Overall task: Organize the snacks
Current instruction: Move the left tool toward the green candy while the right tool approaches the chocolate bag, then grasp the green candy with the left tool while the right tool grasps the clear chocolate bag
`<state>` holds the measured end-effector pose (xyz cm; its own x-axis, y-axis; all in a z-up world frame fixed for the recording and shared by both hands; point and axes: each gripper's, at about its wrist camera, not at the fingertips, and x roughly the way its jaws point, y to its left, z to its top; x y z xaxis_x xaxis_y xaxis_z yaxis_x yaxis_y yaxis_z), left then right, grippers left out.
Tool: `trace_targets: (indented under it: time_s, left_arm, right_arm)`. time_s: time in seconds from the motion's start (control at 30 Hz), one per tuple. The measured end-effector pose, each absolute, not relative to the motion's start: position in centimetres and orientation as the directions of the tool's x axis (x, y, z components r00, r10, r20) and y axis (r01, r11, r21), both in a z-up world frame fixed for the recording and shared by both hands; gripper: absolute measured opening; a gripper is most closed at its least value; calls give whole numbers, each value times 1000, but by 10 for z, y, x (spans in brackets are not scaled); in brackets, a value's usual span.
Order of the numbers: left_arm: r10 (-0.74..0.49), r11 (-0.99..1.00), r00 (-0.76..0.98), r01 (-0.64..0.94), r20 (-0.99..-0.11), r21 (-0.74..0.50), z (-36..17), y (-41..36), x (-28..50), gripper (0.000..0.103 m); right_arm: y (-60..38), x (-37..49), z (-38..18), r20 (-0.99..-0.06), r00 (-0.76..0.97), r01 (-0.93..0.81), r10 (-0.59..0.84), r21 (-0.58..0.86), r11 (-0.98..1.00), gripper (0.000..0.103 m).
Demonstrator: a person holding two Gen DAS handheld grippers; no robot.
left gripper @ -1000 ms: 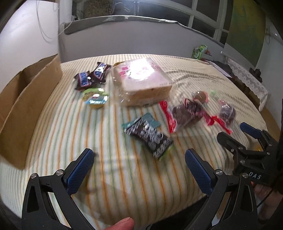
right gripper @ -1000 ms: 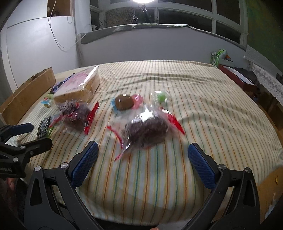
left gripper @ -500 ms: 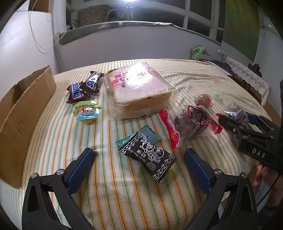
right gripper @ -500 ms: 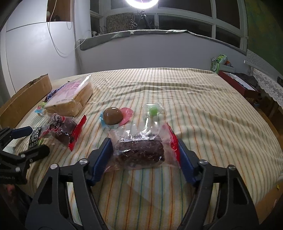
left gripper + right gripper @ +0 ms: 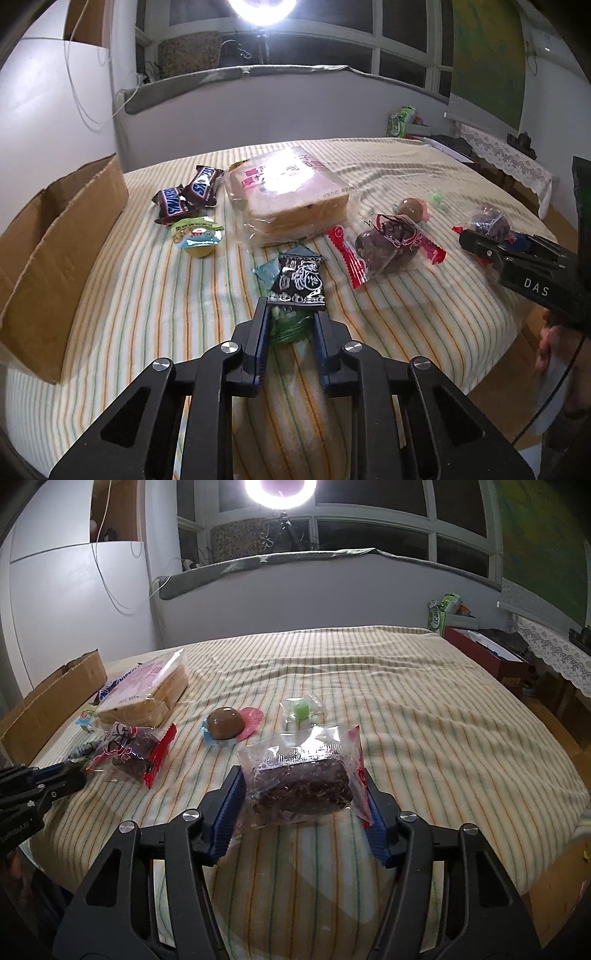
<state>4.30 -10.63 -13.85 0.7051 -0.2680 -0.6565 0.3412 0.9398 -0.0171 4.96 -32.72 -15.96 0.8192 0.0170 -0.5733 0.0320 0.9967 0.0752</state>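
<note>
My left gripper (image 5: 290,326) is closing on the green tail of a black snack packet (image 5: 300,280) near the front of the striped bedcover (image 5: 147,302); its pads pinch the wrapper. My right gripper (image 5: 301,794) is closing on a clear bag with a dark brown cake (image 5: 301,786), its blue pads (image 5: 231,805) pressed against both sides. In the left wrist view that gripper (image 5: 480,240) and its bag (image 5: 489,221) show at the right. An open cardboard box (image 5: 55,240) stands at the left edge.
On the cover lie a wrapped bread loaf (image 5: 288,192), two Snickers bars (image 5: 188,192), a jelly cup (image 5: 197,236), a second cake bag (image 5: 388,247), a brown pudding (image 5: 225,722) and a green candy (image 5: 301,709). The bed's front edge drops off below both grippers.
Both grippers went from wide open to closed around their snacks. The left one came onto the black packet, which turned end-on; the right one took the cake bag between its pads.
</note>
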Motion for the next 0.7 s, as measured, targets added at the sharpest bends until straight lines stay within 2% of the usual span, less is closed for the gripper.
trace_targets:
  time_s: [0.03,0.07,0.13,0.43,0.7]
  left_arm:
    - [-271,941,704,338,-657,-27,-138,-105,43,16]
    - [-273,941,702,336,-658,-33,-138,-104,43,8]
    - [-277,942,703,334,-655,-39,-136,-102,42,6]
    - [-278,941,693,334,-665,-46,-138,-99,37,6]
    - [-357,927,682,342,-638,-153,-137,-82,34,5]
  right_arm:
    - [-328,48,-158,-567,823,35,14,76,996,61]
    - [-329,46,-156,-561,828,36,13,76,996,61]
    - [-329,43,-155,-555,832,31,15,73,997,61]
    - [-334,36,-153,-545,839,48,-6,64,997,60]
    - [-341,32,-147,-503,864,35,36,130,991,60]
